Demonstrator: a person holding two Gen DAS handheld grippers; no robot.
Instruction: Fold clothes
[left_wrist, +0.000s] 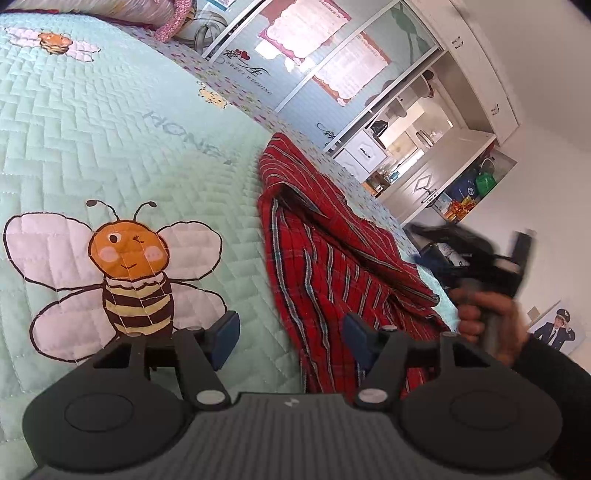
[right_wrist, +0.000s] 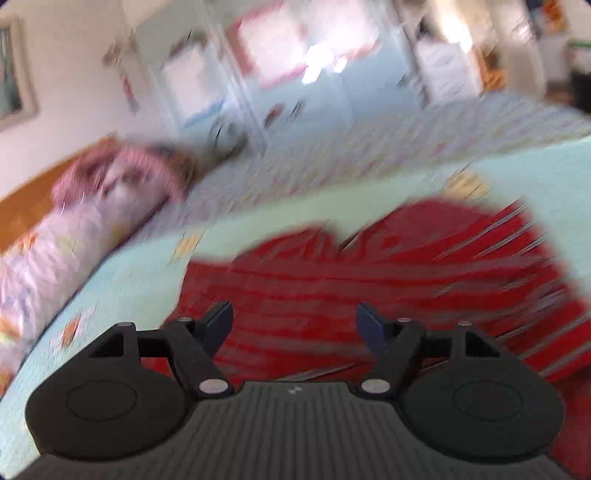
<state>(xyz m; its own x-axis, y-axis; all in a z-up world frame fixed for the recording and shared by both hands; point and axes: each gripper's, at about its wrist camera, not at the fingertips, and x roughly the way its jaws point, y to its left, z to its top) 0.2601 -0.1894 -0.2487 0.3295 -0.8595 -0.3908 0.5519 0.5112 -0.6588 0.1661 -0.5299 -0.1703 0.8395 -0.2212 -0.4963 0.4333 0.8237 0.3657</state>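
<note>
The bed (left_wrist: 110, 122) fills most of my view, its mint quilt stitched with one big bee (left_wrist: 129, 273) just ahead of my left tongs (left_wrist: 291, 341). One red plaid garment (left_wrist: 332, 266) lies on that quilt, rumpled and partly doubled over, its long axis running from near me away toward the wardrobe (left_wrist: 369, 74) at the far side; its stripes follow that same line. My left tongs are released, their blue pads apart, one over bare quilt and one over the garment's near edge, gripping nothing. My right tongs (right_wrist: 295, 325) also stand spread above the red cloth with nothing between them, though that view is badly smeared. My right hand (left_wrist: 487, 317) shows blurred beside the garment.
</note>
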